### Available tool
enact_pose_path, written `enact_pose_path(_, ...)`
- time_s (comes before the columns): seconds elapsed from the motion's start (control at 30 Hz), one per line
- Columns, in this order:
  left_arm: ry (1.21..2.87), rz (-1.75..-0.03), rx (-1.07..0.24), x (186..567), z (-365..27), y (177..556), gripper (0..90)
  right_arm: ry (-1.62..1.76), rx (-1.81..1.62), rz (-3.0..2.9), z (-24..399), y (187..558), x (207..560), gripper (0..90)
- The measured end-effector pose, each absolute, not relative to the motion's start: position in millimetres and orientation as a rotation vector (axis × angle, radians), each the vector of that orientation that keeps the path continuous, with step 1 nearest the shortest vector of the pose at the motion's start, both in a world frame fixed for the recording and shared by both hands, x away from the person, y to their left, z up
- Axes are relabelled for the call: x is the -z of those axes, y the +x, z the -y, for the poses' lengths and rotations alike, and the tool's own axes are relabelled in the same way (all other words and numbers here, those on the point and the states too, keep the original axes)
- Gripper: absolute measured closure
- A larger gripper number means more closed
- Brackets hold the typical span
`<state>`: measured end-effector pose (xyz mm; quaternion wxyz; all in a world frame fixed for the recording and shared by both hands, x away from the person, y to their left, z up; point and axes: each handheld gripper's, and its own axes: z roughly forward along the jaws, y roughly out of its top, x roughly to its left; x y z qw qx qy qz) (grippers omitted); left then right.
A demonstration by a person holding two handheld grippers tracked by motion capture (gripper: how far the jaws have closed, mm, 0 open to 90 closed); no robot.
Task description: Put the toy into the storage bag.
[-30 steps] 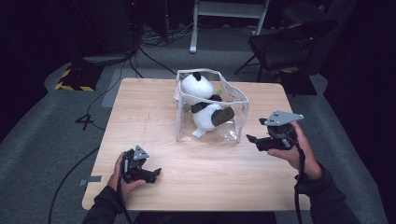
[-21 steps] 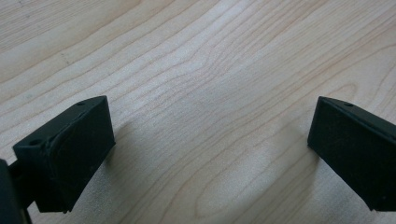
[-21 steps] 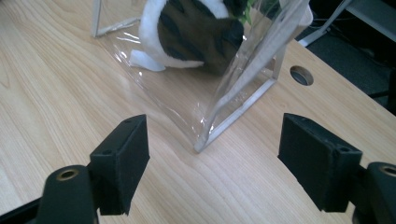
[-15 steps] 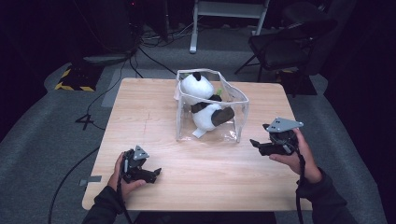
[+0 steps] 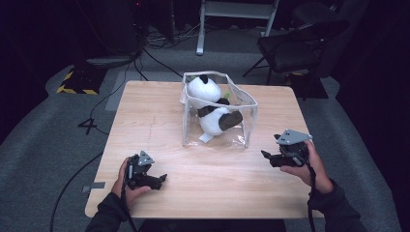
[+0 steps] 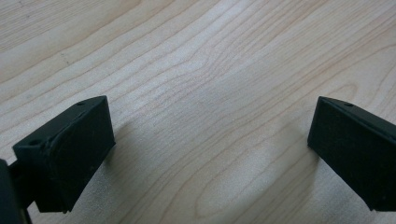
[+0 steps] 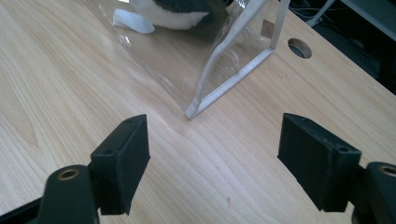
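A clear plastic bag [image 5: 220, 108] stands open-topped on the wooden worktop [image 5: 159, 116], toward its far middle, with a black-and-white panda plush [image 5: 210, 106] inside it, lying against the bag's walls. The left hand-held gripper [image 5: 162, 179] rests near the worktop's front left corner, held in the person's left hand [image 5: 126, 181]; in the left gripper view its jaws stand wide apart over bare wood grain, with nothing between them and no contact with any object. The right hand-held gripper [image 5: 265, 154] sits at the right side of the worktop, held in the right hand [image 5: 304, 166], with a grey three-cornered plate [image 5: 292, 137] on top and its jaws pointing left, toward the bag. In the right gripper view the jaws are well open and empty, low over the wood, and the bag's near bottom corner [image 7: 191, 113] lies ahead of them, between the two jaw lines but clear of both pads. The gripper is near the bag and apart from it. A round hole [image 7: 300, 47] in the worktop shows beyond the bag's edge.
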<state>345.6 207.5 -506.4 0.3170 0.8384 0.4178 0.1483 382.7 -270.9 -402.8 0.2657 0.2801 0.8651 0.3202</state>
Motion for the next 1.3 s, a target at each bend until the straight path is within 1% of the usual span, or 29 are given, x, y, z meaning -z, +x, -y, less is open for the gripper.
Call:
enact_pose_path(0.83, 2.207, -1.099, -0.391, 506, -208, 346, 0.6, 0.797, -0.853, -2.391, 287, 371, 443, 24.6)
enact_pose_path(1.3, 2.208, -1.099, -0.391, 506, -207, 346, 0.6, 0.864, -0.845, -2.410, 301, 364, 462, 23.0)
